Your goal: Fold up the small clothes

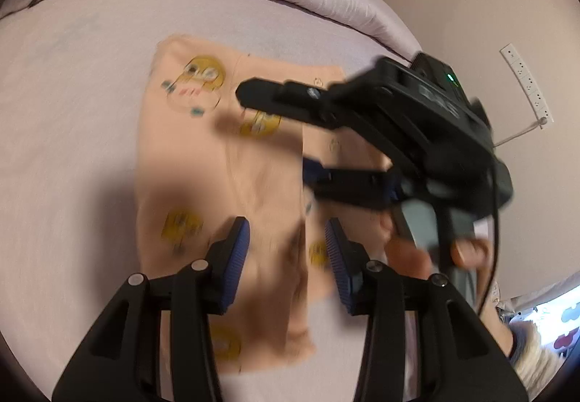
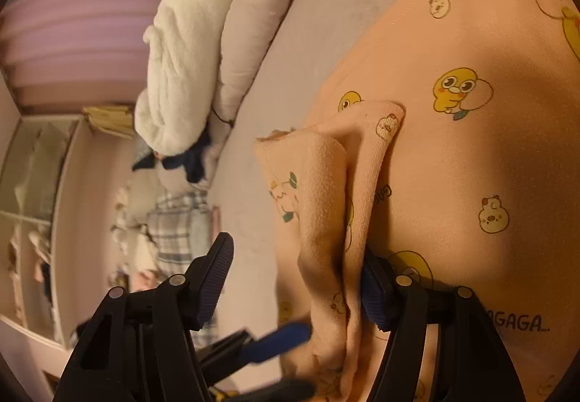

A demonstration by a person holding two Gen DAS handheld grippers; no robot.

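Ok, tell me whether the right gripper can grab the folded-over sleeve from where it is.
Probably yes: the right gripper stands open with the sleeve already between its jaws; nothing blocks it, though the left gripper's finger is close by.

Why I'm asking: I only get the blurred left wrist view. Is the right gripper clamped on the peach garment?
Observer: No. The right gripper stands open. A folded flap of the peach garment hangs between its fingers, lying against one pad only.
Operator: Is that flap flat?
Observer: No. It is creased lengthwise and bunched, and its cuff end lies on the garment's body.
Operator: Any landmark near it?
Observer: Black lettering "GAGAGA..." is printed on the garment beside that same finger.
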